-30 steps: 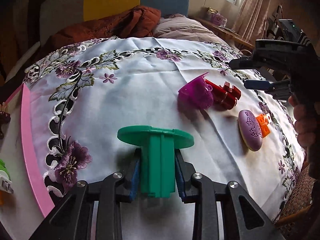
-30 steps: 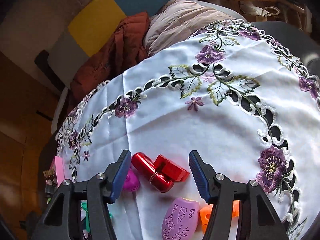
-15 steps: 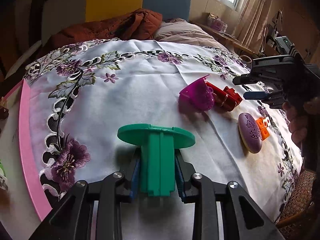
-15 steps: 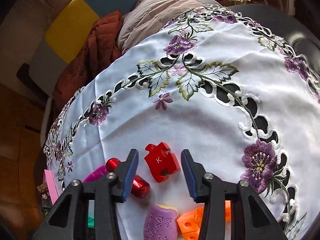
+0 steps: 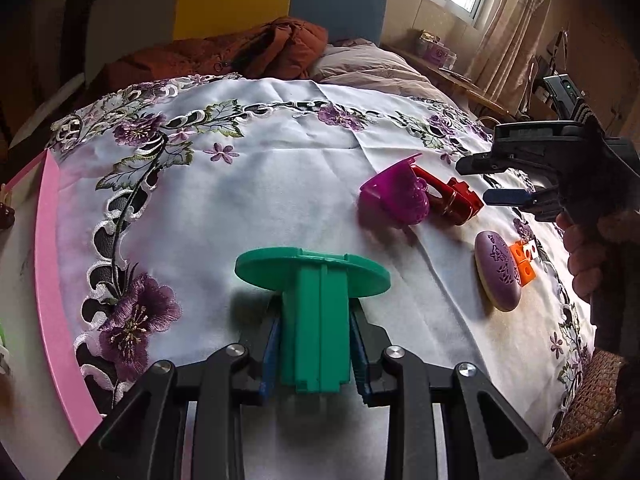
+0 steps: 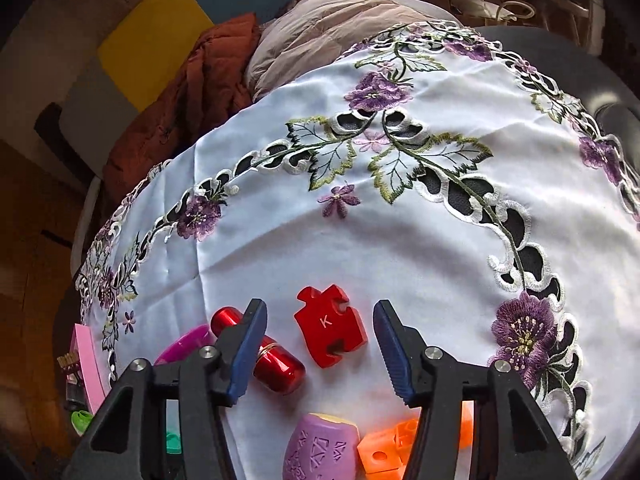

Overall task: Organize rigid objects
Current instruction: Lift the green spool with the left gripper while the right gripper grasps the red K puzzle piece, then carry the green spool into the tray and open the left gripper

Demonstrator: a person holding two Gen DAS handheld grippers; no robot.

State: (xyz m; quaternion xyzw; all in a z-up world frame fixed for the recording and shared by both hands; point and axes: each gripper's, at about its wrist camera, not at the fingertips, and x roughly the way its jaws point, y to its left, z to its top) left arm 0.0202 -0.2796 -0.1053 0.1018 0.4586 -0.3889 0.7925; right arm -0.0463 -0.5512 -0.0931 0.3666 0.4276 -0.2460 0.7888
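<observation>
Purple cup [image 6: 182, 344] half-hidden behind tongs

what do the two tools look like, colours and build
Both are alike: the left tool and the right tool have matte black plastic linkage arms with triangular cut-outs and round silver rivets at the joints. Each finger ends in a dark blue pad with a finely ribbed face. No cables or markings show. In the left wrist view, a bare hand grips the right tool's black body.
</observation>
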